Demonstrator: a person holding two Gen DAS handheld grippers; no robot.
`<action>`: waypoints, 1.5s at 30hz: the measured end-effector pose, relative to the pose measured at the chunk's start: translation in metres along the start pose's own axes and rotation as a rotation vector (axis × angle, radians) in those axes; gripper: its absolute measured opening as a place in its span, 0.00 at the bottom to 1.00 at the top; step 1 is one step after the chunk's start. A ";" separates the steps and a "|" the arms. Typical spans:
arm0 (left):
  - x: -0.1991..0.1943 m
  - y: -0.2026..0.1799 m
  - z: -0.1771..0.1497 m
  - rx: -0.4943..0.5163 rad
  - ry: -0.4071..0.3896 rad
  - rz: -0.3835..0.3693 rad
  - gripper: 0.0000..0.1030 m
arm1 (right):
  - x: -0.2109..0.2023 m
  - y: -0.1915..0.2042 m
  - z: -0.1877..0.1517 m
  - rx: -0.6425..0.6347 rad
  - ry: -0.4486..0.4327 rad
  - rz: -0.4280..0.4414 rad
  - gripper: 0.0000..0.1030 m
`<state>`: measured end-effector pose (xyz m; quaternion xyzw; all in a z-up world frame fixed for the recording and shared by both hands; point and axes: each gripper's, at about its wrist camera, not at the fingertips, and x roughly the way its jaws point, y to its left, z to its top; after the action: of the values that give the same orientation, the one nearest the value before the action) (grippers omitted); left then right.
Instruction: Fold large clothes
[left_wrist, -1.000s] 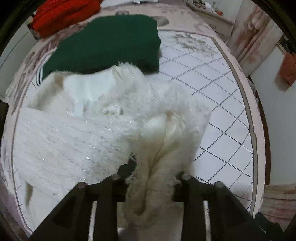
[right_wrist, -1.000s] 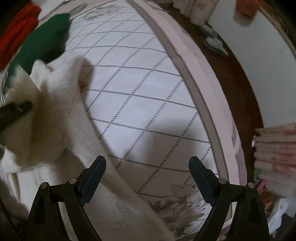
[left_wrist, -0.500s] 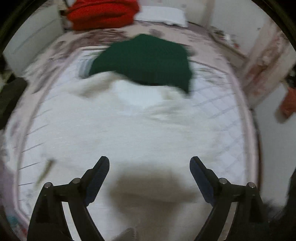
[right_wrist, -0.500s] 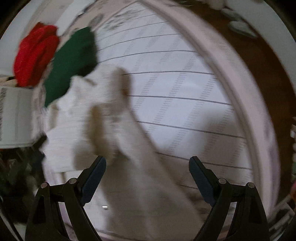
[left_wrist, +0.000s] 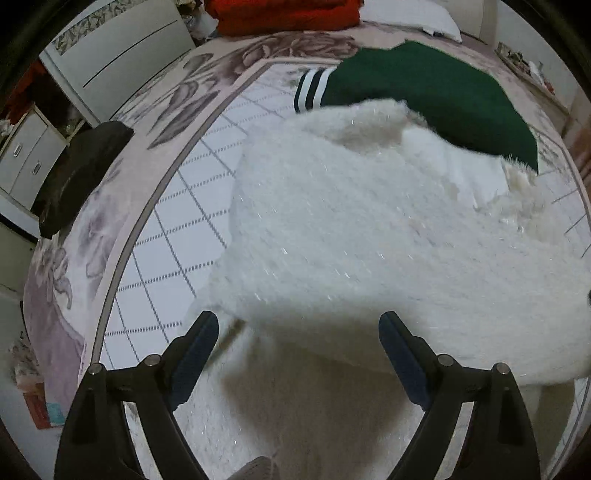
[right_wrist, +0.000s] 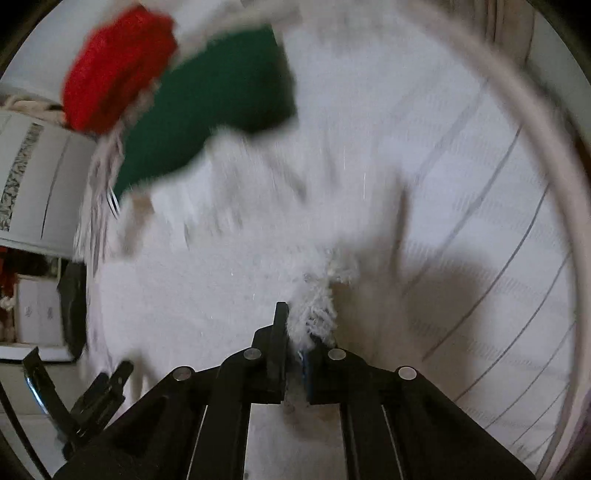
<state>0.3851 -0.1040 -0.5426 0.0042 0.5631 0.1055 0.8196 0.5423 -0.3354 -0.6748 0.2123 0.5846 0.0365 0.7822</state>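
Note:
A large white fluffy garment (left_wrist: 362, 229) lies spread over the bed, partly doubled over itself. My left gripper (left_wrist: 298, 332) hovers open above its near part, and no cloth sits between the fingers. In the right wrist view the same white garment (right_wrist: 229, 266) fills the middle, blurred by motion. My right gripper (right_wrist: 295, 332) is shut on a tuft of its fluffy edge (right_wrist: 314, 306), which sticks up between the pads. The left gripper (right_wrist: 99, 391) shows at the lower left of that view.
A folded green garment (left_wrist: 436, 92) with white stripes lies behind the white one, and a red garment (left_wrist: 284, 14) lies beyond it. The quilted bedspread (left_wrist: 177, 236) has a floral border. A dark item (left_wrist: 81, 173) rests on the bed's left edge, beside white drawers (left_wrist: 26, 162).
My left gripper let go of the white garment, opened and swung left. My right gripper moved over the garment and shut on its fluffy edge.

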 end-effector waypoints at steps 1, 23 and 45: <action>0.000 -0.001 0.002 -0.001 -0.002 -0.005 0.86 | 0.002 -0.001 0.003 -0.007 0.006 -0.013 0.06; 0.082 -0.035 0.108 0.153 0.057 0.225 0.86 | 0.099 0.103 0.055 0.082 0.299 0.219 0.51; 0.112 -0.025 0.124 0.130 0.065 0.176 0.88 | 0.202 0.189 0.063 -0.143 0.312 0.154 0.07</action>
<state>0.5426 -0.0947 -0.6041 0.1032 0.5924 0.1403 0.7866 0.7004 -0.1201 -0.7716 0.1922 0.6767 0.1701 0.6901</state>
